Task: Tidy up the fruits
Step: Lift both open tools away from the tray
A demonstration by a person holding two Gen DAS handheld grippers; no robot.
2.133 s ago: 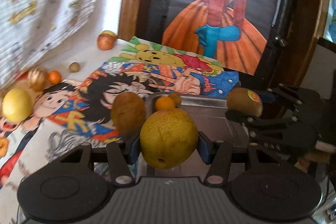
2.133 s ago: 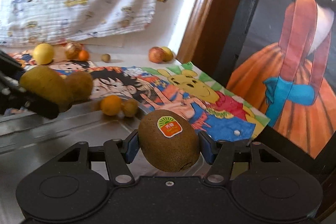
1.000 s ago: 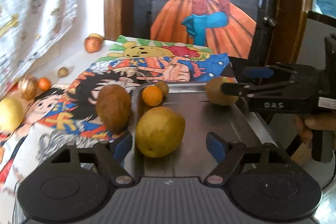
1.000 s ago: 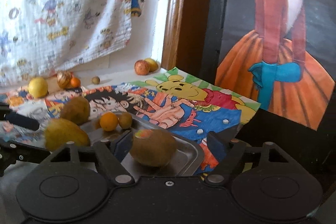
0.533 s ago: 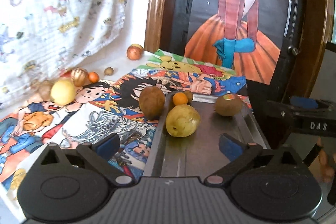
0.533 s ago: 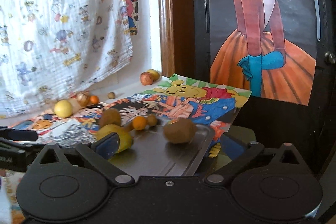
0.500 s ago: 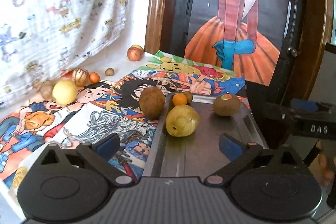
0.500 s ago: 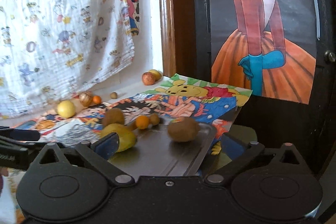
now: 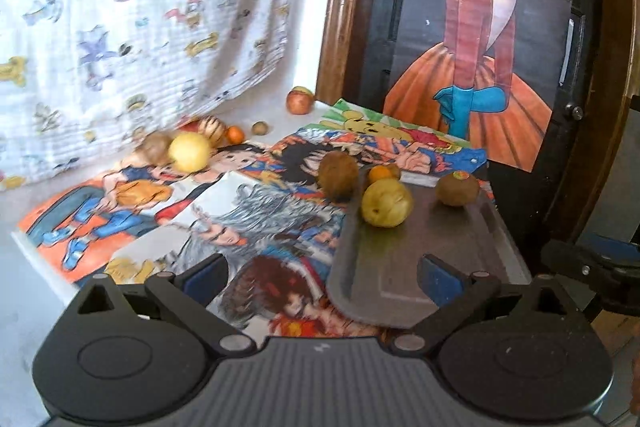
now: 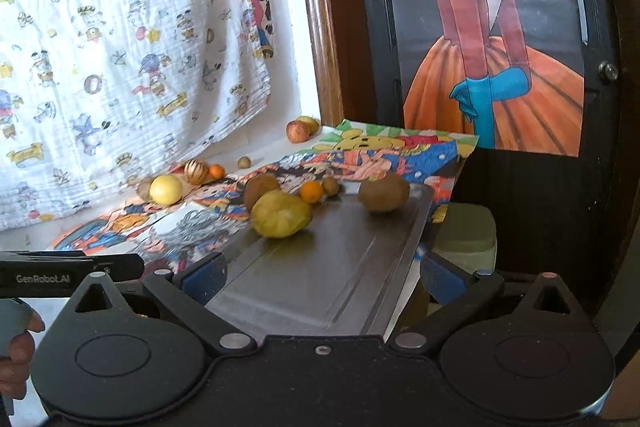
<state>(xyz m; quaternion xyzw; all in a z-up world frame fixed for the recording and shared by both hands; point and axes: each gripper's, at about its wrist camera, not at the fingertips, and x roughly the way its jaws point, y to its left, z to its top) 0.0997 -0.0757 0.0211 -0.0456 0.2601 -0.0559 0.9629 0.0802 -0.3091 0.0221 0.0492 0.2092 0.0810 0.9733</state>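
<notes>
A metal tray (image 9: 400, 267) lies on the cartoon-print cloth (image 9: 248, 227). On it rest a yellow pear (image 9: 386, 203), a kiwi with a sticker (image 9: 457, 189), a small orange (image 9: 379, 173) and a small brown fruit (image 9: 395, 169). A larger brown fruit (image 9: 338, 174) sits just off the tray's left edge. My left gripper (image 9: 323, 275) is open and empty, drawn back over the tray's near end. My right gripper (image 10: 322, 277) is likewise open and empty, well short of the pear (image 10: 281, 214) and kiwi (image 10: 383, 192).
Loose fruit lies by the hanging cloth at the back: a yellow round fruit (image 9: 189, 151), a striped one (image 9: 211, 129), a small orange (image 9: 235, 135), a nut-like one (image 9: 260, 127) and an apple (image 9: 299, 101). A dark painted door (image 9: 480, 47) stands behind the table's right edge.
Both grippers let go, the left of the pear and the right of the kiwi. Both fruits now lie on the tray. Both grippers opened wide and pulled back from it.
</notes>
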